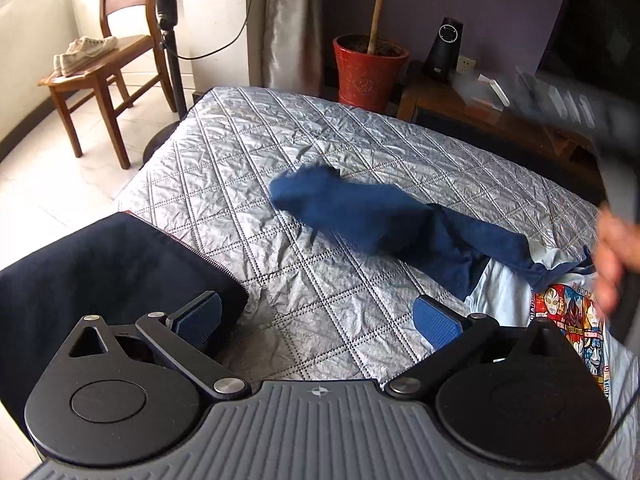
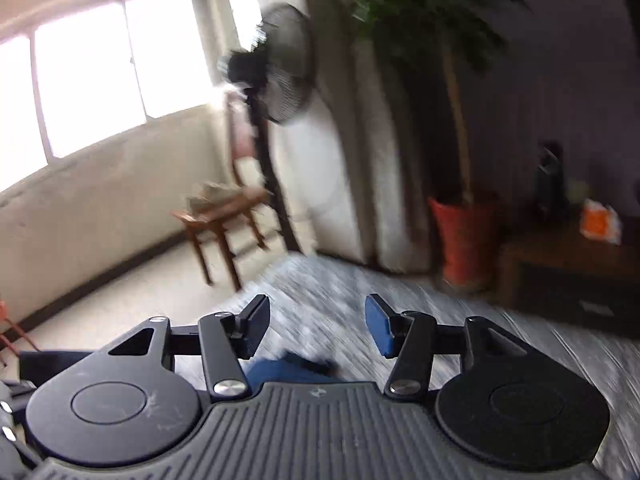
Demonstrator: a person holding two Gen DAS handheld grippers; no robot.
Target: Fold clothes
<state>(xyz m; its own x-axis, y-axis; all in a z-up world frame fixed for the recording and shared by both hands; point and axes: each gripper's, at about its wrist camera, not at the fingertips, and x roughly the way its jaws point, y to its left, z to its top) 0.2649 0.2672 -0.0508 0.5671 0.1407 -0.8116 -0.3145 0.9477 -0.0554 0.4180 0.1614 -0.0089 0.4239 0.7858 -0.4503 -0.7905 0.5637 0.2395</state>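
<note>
A: Status, left gripper (image 1: 318, 318)?

B: Jaws spread wide, nothing btwn pads. Pointed down at quilted grey bed cover (image 1: 248, 152). A dark navy folded item (image 1: 100, 268) lies by the left finger; contact can't be confirmed.

A: Right gripper (image 2: 316, 326)?

B: Jaws parted, approx. mid-width, empty. Raised above the bed, aimed toward the room: fan (image 2: 286, 64), wooden chair (image 2: 224, 216), red pot (image 2: 464, 240). Its view is motion-blurred.

A: Garment loc.?

B: Blue garment (image 1: 360, 216) lies loose on the cover, mid-bed, blurred, partly over a light-blue printed T-shirt (image 1: 568, 312) at right edge. Neither gripper holds it. Person's hand (image 1: 614, 264) visible at right.
</note>
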